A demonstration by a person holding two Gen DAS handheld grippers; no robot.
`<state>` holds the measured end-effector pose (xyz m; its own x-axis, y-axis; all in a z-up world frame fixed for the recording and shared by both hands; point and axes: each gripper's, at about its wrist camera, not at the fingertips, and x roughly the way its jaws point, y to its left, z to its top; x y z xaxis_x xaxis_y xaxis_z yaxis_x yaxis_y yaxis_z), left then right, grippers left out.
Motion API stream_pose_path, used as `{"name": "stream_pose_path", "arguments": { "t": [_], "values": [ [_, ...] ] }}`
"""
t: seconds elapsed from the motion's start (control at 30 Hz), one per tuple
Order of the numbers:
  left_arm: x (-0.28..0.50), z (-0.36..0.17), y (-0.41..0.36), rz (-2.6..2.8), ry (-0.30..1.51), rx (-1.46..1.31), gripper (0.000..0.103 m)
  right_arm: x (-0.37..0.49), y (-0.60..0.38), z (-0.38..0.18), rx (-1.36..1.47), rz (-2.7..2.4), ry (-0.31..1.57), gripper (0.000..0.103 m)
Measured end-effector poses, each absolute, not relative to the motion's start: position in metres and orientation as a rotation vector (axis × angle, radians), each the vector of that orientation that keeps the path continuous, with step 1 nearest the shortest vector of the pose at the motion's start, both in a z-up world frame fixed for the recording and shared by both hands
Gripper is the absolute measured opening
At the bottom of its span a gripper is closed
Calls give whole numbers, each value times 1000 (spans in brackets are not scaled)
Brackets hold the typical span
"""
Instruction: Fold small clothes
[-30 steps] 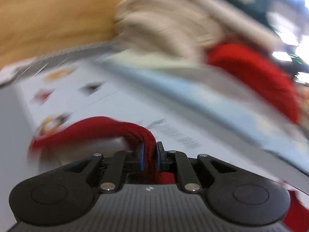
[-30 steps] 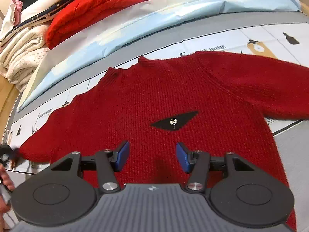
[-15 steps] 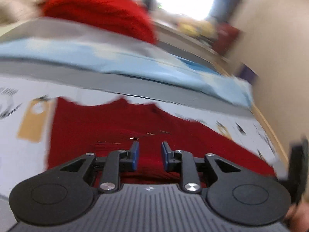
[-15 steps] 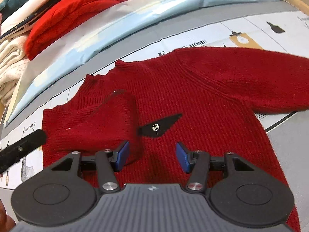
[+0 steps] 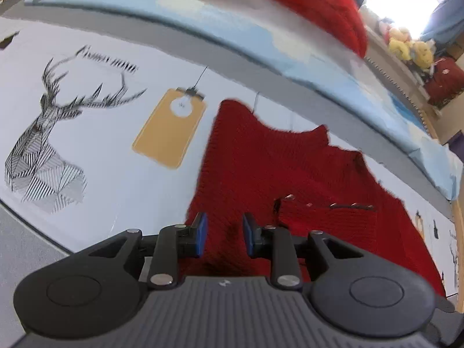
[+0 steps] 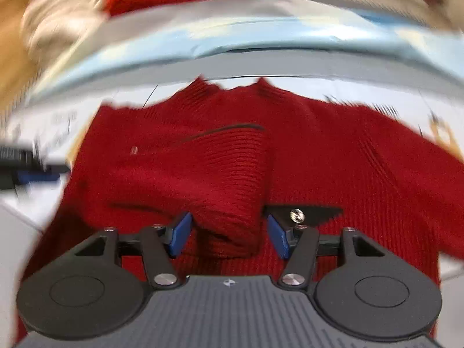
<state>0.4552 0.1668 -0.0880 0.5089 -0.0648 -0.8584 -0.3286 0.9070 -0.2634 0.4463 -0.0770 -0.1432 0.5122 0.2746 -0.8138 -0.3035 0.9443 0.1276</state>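
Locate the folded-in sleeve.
In the right wrist view the folded sleeve lies across the red sweater's chest, cuff between the open right gripper fingers, beside the black patch.

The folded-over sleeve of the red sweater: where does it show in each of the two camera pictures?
Left wrist view: folded sleeve at lower centre-right, lying across the sweater's chest.
Right wrist view: folded sleeve at centre, its cuff between the right tool's open fingers.
Shared landmark: the light blue cloth behind the sweater.

Ahead of the left gripper (image 5: 223,233): sweater (image 5: 278,174) flat on the printed cloth (image 5: 101,133). Left of it, tag print (image 5: 169,127), then deer print (image 5: 43,133). Folded sleeve (image 6: 229,179) ahead of the right gripper (image 6: 229,232), atop the sweater body.
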Motion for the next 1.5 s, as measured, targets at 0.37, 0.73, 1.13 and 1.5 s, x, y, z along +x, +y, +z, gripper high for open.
{"name": "stream_pose_path", "arguments": {
  "t": [0.37, 0.73, 1.13, 1.5],
  "values": [
    [455, -101, 186, 177, 1090, -490, 28, 453, -160, -133, 524, -16, 852, 26],
    [458, -98, 165, 134, 1076, -435, 28, 461, -204, -168, 776, -133, 971, 28],
    [457, -95, 158, 88, 1058, -438, 28, 460, -206, -131, 768, 32, 745, 12],
    [455, -91, 145, 40, 1034, -438, 28, 448, -229, -129, 723, -281, 775, 25]
  ]
}}
